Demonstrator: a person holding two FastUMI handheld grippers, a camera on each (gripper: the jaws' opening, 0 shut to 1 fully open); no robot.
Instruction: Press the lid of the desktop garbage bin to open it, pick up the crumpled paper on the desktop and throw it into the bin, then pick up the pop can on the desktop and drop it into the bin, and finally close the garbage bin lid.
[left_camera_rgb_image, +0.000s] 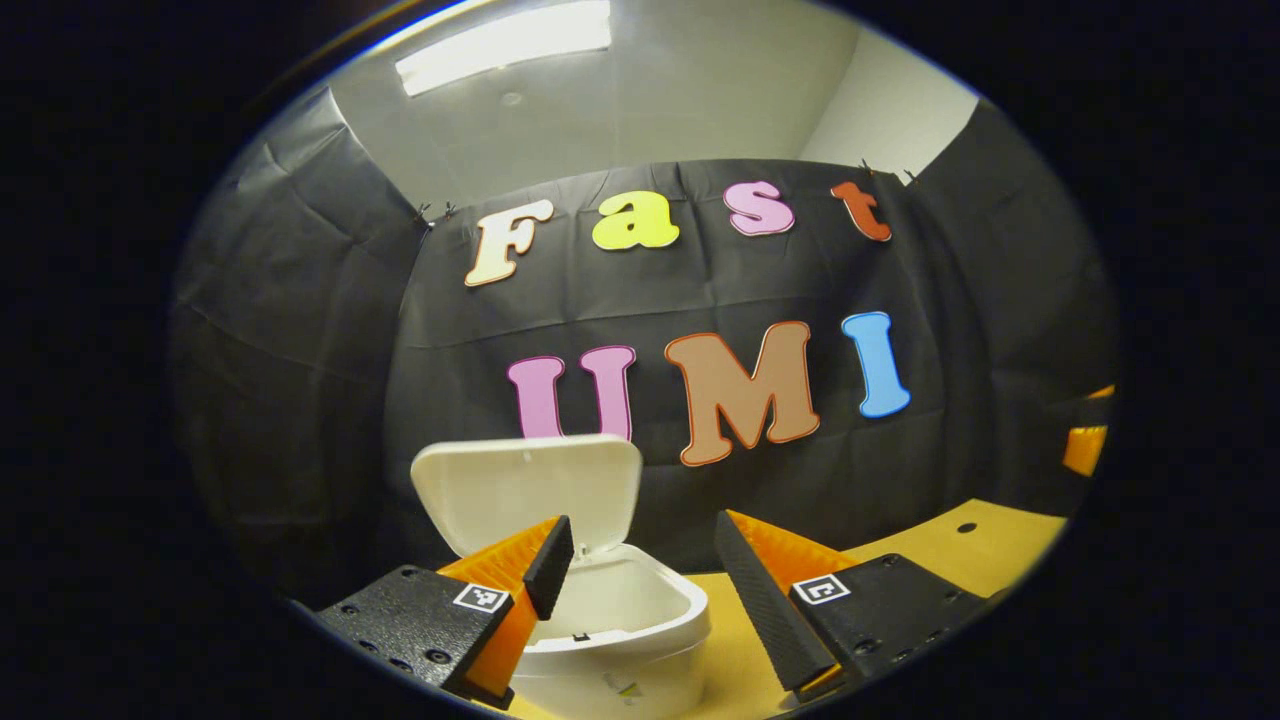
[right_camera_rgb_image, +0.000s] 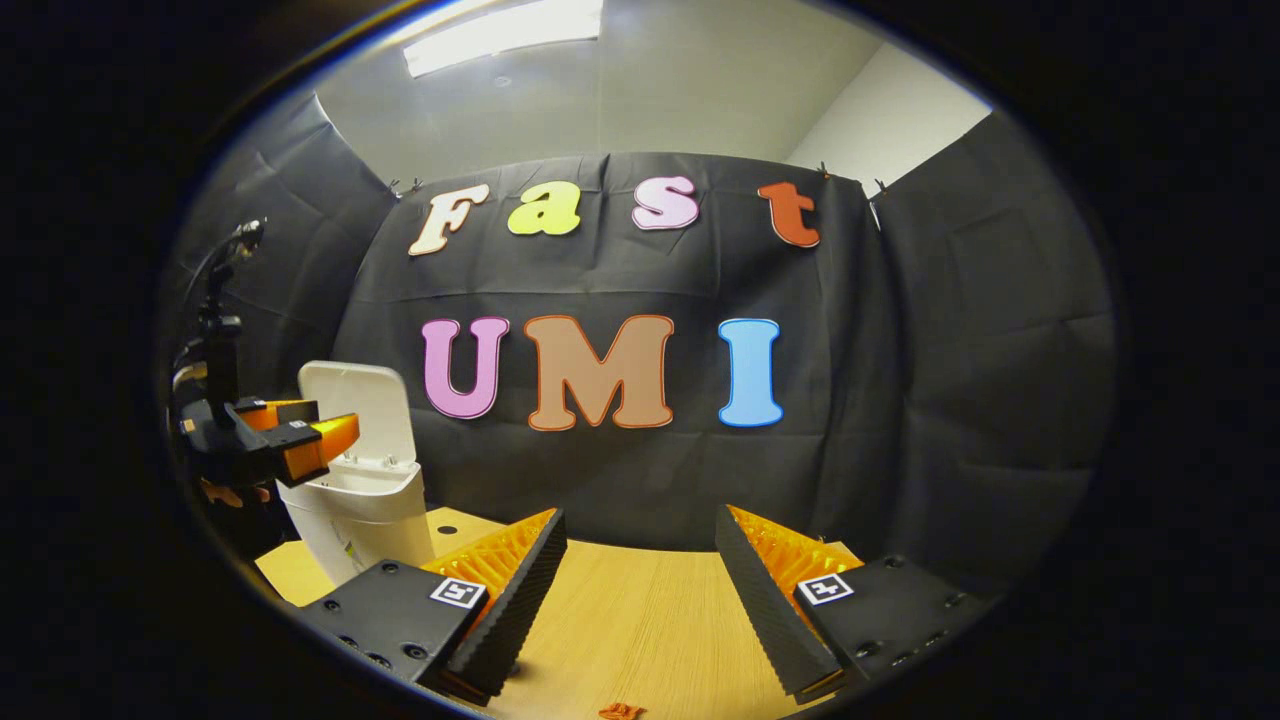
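The white bin (left_camera_rgb_image: 620, 640) sits on the wooden tabletop (left_camera_rgb_image: 960, 550) with its lid (left_camera_rgb_image: 530, 490) standing up, so the bin is open. The left hand-held gripper (left_camera_rgb_image: 640, 590) hangs just above the bin's front rim, its two fingers spread wide with nothing between them. In the right gripper view, the right hand-held gripper (right_camera_rgb_image: 640, 590) is over bare tabletop, well away from the bin (right_camera_rgb_image: 365, 510), fingers also spread wide and empty.

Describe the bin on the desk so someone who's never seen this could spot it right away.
Look along the wooden desk toward the black cloth wall. At the desk's left end stands a white plastic bin, its hinged lid raised upright. It is the one white thing there, just beyond the left tool.
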